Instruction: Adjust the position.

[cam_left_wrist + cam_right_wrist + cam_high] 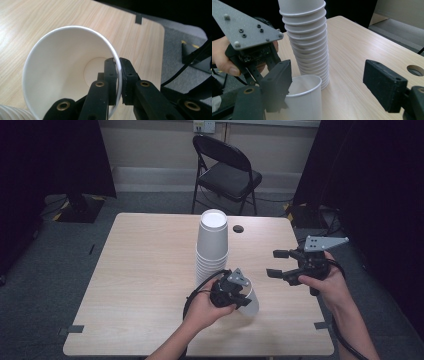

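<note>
Left gripper (119, 82) clenched on single paper cup (62, 72), rim wall between jaws.
Light, thin, easily crushed; best pinched gently at rim. Right gripper (278, 263) spread wide, empty, beside cup stack (212, 247).

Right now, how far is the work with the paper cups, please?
One single cup is already apart from the stack of cups and stands beside it on the table. In hand: the left gripper is shut on that cup's rim, one jaw inside and one outside. The right gripper is open and holds nothing. Many cups remain nested in the stack, so most looks left.
</note>
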A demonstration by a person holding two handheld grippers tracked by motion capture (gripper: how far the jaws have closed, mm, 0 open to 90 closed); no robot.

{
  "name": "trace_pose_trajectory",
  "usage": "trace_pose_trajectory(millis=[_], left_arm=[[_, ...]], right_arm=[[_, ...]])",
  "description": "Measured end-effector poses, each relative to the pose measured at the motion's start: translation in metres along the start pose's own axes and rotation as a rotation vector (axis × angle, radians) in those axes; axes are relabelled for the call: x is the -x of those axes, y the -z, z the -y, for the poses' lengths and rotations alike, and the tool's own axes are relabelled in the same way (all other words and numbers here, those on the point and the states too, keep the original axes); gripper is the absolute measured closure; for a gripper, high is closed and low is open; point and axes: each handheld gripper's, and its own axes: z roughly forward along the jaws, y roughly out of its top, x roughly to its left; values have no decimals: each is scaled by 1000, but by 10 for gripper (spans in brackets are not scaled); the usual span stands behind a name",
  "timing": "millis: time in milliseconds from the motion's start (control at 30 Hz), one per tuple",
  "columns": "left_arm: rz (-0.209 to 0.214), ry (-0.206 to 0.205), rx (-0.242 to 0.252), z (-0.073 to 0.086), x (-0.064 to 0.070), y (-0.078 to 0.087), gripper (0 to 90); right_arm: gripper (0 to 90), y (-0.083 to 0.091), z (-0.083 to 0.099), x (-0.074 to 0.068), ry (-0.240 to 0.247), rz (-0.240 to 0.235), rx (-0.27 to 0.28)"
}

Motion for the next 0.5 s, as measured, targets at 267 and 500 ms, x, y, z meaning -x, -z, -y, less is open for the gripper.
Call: trace_pose_trajectory(millis=[267,500], left_arm=[[-18,-12,-17,1,0,-8,850],[-28,-37,-17,-2,3,-7,850]], right_arm=[[222,-6,9,2,-15,14,-22],[221,-11,14,5,-34,22,-39]])
